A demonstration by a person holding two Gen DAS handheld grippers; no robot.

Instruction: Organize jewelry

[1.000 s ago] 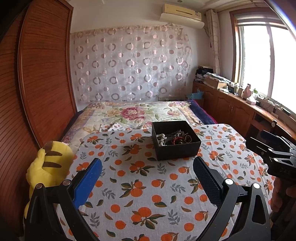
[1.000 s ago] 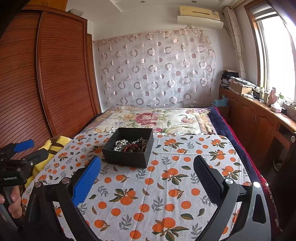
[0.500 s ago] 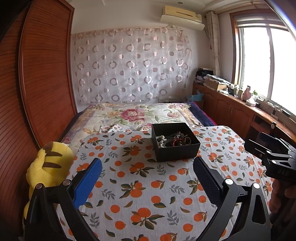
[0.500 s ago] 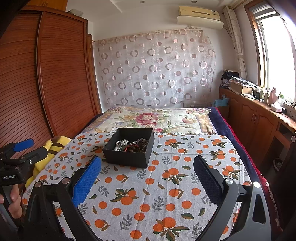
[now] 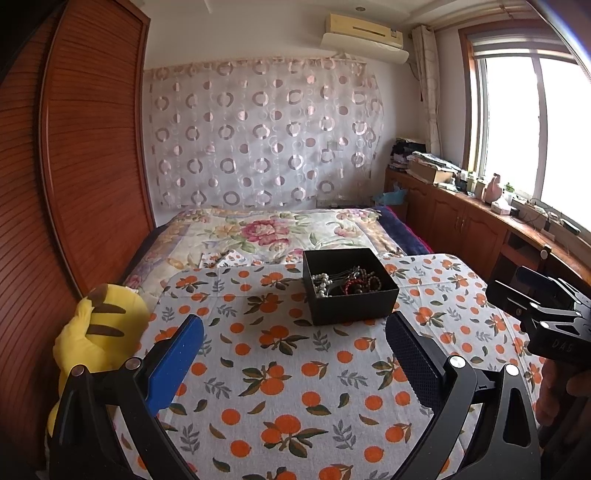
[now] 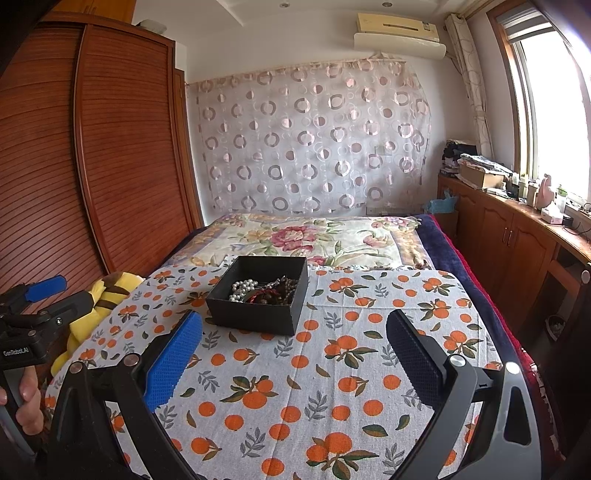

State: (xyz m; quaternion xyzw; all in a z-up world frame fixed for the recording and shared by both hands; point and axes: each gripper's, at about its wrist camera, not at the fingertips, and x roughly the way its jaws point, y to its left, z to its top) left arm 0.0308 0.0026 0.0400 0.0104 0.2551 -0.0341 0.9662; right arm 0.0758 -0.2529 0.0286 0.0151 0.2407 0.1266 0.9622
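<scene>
Orange-print tablecloth point(image 5: 280, 369) is covering the table, with an open black jewelry box point(image 5: 349, 286) sitting toward its far side, holding tangled pearl and dark bead strands; left gripper point(image 5: 295, 354) and right gripper point(image 6: 295, 354) are hovering spread wide, holding nothing

This is a lived-in home bedroom. A bed point(image 6: 314, 236) with a floral quilt runs back to a circle-patterned sheer curtain point(image 6: 314, 147), flanked by a slatted wooden wardrobe point(image 6: 122, 155) and a window point(image 5: 535, 129). An air conditioner point(image 6: 397, 35) hangs above, a yellow plush toy point(image 5: 94, 332) sits bedside, and cluttered wooden cabinets point(image 6: 509, 236) line the window wall.
</scene>
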